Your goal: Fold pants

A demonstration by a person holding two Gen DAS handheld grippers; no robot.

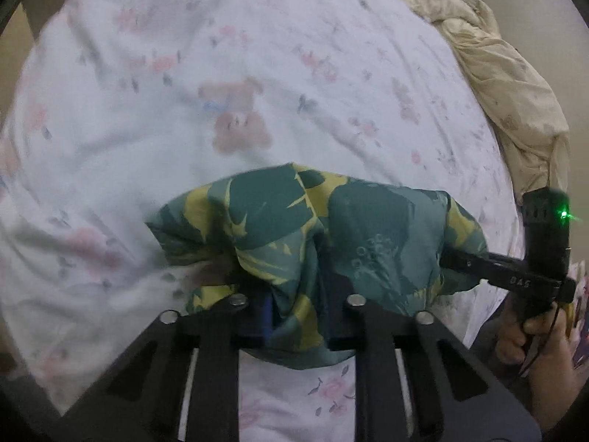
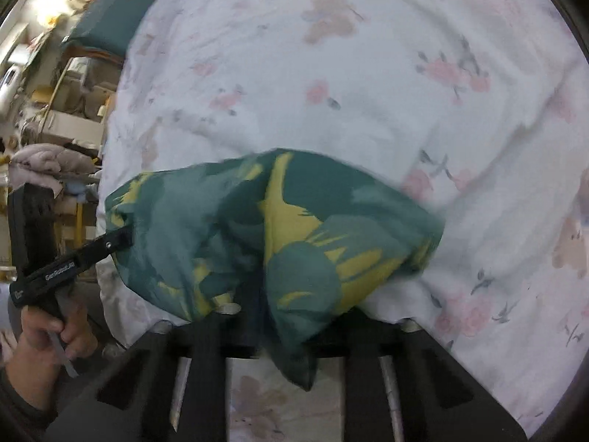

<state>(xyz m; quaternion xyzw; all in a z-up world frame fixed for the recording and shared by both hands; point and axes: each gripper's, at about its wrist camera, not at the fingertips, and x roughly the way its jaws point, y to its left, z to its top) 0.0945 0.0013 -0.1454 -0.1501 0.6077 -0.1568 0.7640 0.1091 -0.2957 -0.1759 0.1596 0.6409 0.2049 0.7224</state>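
Note:
The pants, thin cloth printed in teal and yellow, hang bunched over the floral bed sheet. My left gripper is shut on a fold of them, and cloth spills over its fingers. The right gripper comes in from the right with a hand on its grip, its tip buried in the same bundle. In the right wrist view the pants drape over my right gripper, which pinches a fold that hangs down between its fingers. The left gripper holds the bundle's left edge there.
A crumpled beige cloth lies along the bed's far right side. Left of the bed's edge in the right wrist view stand cluttered shelves, a teal cushion and a pile of folded pinkish fabric.

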